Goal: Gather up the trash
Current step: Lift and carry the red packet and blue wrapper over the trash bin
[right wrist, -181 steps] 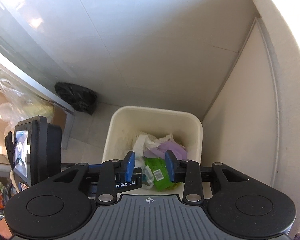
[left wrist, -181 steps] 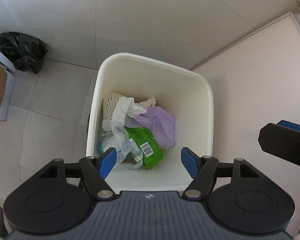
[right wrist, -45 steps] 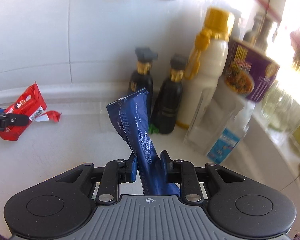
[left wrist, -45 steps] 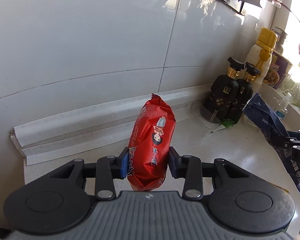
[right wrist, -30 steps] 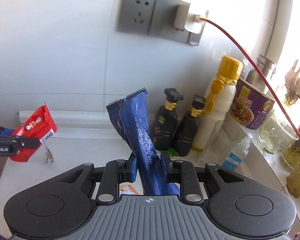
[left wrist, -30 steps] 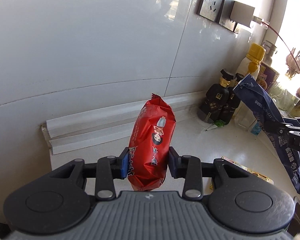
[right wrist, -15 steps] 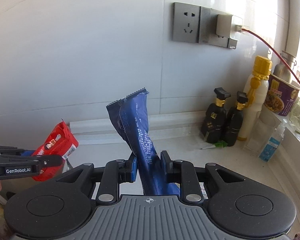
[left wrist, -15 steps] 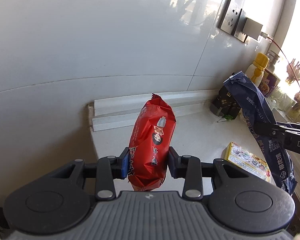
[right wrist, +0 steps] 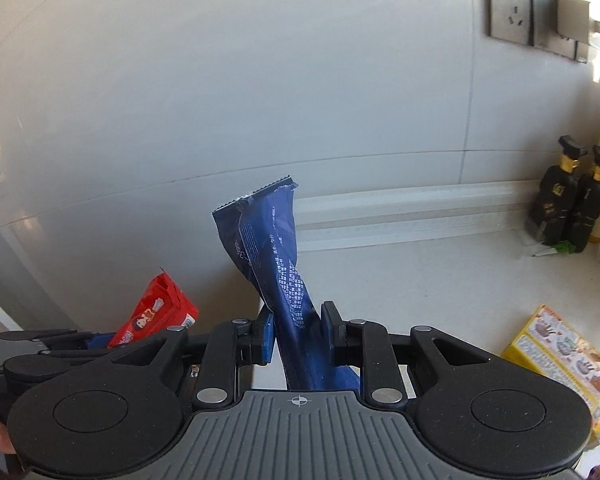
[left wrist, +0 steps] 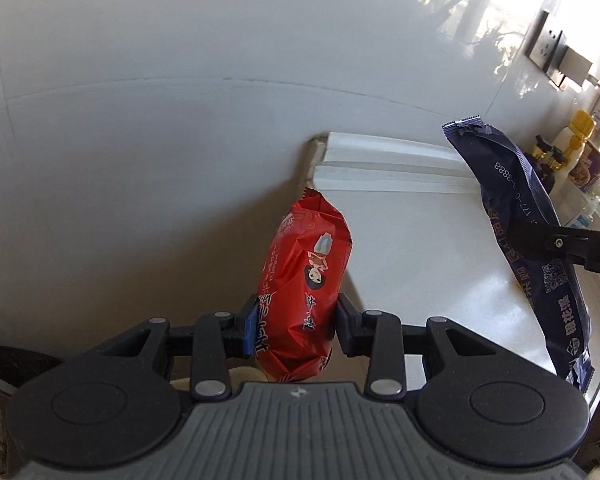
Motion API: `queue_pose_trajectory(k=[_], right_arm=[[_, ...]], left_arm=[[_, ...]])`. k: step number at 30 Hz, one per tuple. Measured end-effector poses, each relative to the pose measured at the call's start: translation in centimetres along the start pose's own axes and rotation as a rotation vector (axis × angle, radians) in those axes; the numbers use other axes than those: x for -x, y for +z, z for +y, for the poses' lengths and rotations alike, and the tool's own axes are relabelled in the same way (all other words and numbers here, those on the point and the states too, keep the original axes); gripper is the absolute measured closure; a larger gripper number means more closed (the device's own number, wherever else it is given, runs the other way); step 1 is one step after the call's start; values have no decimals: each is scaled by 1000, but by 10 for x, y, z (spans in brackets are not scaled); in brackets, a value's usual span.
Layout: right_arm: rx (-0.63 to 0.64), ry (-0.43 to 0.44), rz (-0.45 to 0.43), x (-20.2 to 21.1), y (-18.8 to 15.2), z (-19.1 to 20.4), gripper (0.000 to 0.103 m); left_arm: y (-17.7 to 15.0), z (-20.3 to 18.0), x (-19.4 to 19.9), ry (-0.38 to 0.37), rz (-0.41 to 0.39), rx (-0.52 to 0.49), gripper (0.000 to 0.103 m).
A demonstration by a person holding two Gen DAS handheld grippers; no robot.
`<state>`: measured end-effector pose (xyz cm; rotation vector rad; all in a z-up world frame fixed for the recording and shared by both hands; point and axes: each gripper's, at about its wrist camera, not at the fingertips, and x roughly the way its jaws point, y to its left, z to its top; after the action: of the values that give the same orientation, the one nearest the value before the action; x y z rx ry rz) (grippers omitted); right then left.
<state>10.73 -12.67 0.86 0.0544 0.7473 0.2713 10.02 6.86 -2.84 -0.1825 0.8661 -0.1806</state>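
Observation:
A red snack packet (left wrist: pixel 306 288) stands upright between the pads of my left gripper (left wrist: pixel 296 326), which is shut on it, in the air past the left end of the white countertop (left wrist: pixel 412 248). In the right wrist view my right gripper (right wrist: pixel 296 332) is shut on a dark blue wrapper (right wrist: pixel 278 256) that sticks up from the jaws. That blue wrapper (left wrist: pixel 528 232) also hangs at the right of the left wrist view. The red packet (right wrist: pixel 152 312) shows low on the left in the right wrist view, beside the left gripper's fingers (right wrist: pixel 40 336).
A yellow printed box (right wrist: pixel 564 356) lies on the countertop (right wrist: pixel 440 280) at the right. Two dark bottles (right wrist: pixel 572 204) stand against the tiled wall, with wall sockets (right wrist: pixel 536 12) above. The counter's left edge (left wrist: pixel 320 168) drops off to a shadowed area below.
Both grippers have carried their packets leftward along the counter; the bottles and sockets slid to the right, and the left gripper now hangs beyond the counter's left end.

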Motion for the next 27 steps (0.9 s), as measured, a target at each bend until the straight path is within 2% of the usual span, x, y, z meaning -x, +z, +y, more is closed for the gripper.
queue_pose_trajectory(k=[8, 18, 27], right_arm=[[32, 85, 136, -42, -20, 55, 81], [43, 117, 359, -108, -58, 97, 81], [89, 71, 576, -176, -105, 121, 81]], left_arm=[[-34, 40, -14, 71, 84, 59, 69], [-85, 79, -54, 119, 239, 147, 69], [-129, 109, -103, 156, 388, 195, 69]])
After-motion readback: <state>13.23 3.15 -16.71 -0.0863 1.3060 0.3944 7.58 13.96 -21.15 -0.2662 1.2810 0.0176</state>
